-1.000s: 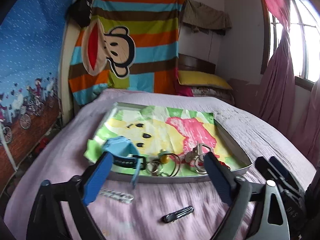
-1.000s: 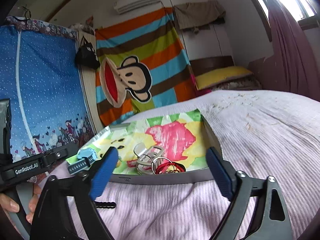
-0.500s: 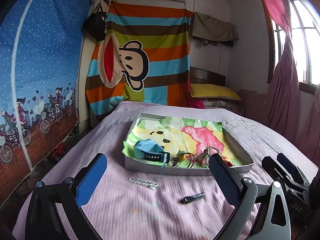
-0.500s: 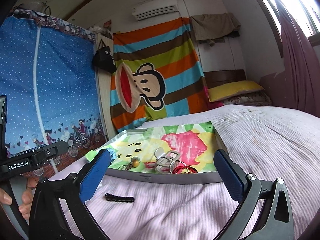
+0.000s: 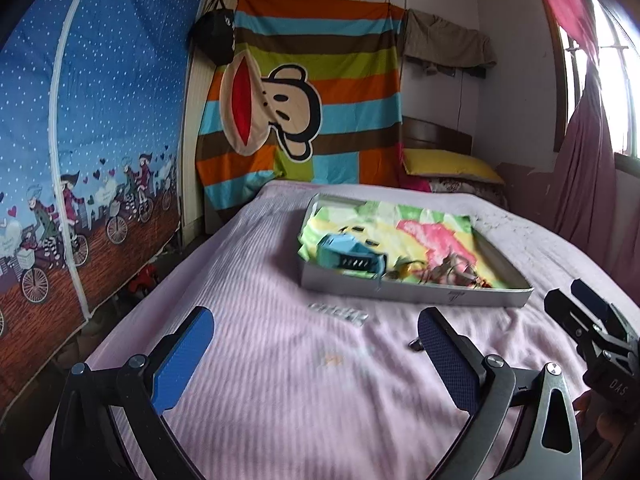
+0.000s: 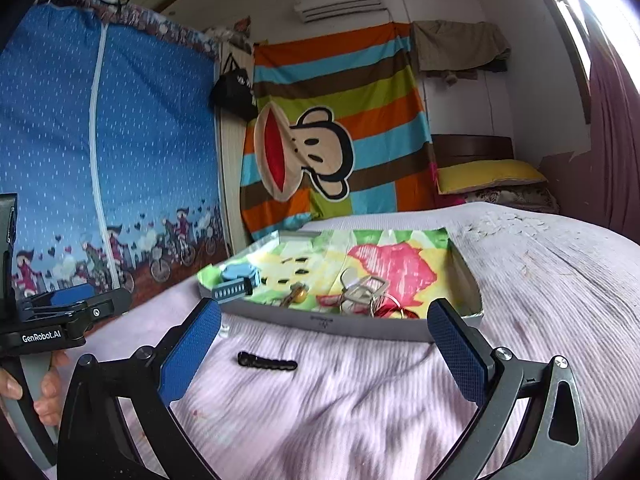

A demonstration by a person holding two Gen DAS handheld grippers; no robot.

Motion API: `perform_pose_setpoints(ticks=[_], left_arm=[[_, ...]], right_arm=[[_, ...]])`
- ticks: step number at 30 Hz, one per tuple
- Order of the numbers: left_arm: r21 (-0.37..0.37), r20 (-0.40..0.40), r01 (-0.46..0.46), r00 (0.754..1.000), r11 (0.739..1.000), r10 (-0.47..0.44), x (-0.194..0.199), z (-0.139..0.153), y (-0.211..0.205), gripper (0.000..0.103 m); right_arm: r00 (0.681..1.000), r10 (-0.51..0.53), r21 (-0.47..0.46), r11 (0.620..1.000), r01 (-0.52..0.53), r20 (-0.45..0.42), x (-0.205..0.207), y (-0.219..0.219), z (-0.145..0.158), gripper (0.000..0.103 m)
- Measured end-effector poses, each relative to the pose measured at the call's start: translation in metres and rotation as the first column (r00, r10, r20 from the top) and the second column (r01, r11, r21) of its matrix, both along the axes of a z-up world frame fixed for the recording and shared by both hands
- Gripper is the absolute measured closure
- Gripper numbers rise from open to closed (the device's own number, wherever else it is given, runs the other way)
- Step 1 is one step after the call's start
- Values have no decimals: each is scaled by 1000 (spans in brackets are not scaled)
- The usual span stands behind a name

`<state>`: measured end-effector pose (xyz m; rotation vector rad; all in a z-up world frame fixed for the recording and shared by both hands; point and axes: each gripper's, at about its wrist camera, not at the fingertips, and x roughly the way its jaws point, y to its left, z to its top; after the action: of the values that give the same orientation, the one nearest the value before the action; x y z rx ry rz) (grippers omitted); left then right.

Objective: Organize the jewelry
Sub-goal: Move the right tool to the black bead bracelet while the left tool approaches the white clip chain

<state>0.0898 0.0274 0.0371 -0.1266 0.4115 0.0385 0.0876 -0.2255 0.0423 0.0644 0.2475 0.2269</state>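
Note:
A shallow grey box (image 5: pixel 416 294) (image 6: pixel 344 326) lined with a bright cartoon cloth lies on the pink bedspread. Inside sit a light blue watch (image 5: pixel 348 256) (image 6: pixel 238 280), a yellow bead piece (image 6: pixel 298 292), metal rings (image 6: pixel 364 292) and a red cord (image 6: pixel 394 312). On the bedspread in front of the box lie a clear crystal bracelet (image 5: pixel 339 314) and a black bead bracelet (image 6: pixel 267 361). My left gripper (image 5: pixel 316 344) is open and empty, well short of the box. My right gripper (image 6: pixel 326 340) is open and empty, hovering just behind the black bracelet.
The bed's left edge drops beside a blue printed wardrobe cover (image 5: pixel 80 140). A striped monkey blanket (image 5: pixel 312 92) hangs at the head, with a yellow pillow (image 5: pixel 448 166) and a window curtain (image 5: pixel 580 168) to the right. A hand (image 6: pixel 44 392) holds the left gripper's handle.
Both grippers have pulled back from the box and risen, so the box looks smaller and farther. The left view has swung left. The jewelry has not moved.

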Motion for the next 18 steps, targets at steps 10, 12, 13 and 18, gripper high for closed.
perform_pose_setpoints(ticks=[10,12,13,18], left_arm=[[-17,-106,-1,994,1000,-1,20,-19,10,0],[-18,-133,5,991,1000,-7,26,-22,10,0],[-22,-153,14,988,1000,-17,31,-24,11,0],[-23,-208,25,978,999,-29,48,-29,12,0]], right_arm=[[992,46,-34,998,-51,-119,24,11,-17,2],[984,54,-46,997,-63,-168,32,14,-23,2],[980,62,-52,996,-73,-188,36,17,-26,2],[961,78,-93,990,-106,-267,51,31,-37,2]])
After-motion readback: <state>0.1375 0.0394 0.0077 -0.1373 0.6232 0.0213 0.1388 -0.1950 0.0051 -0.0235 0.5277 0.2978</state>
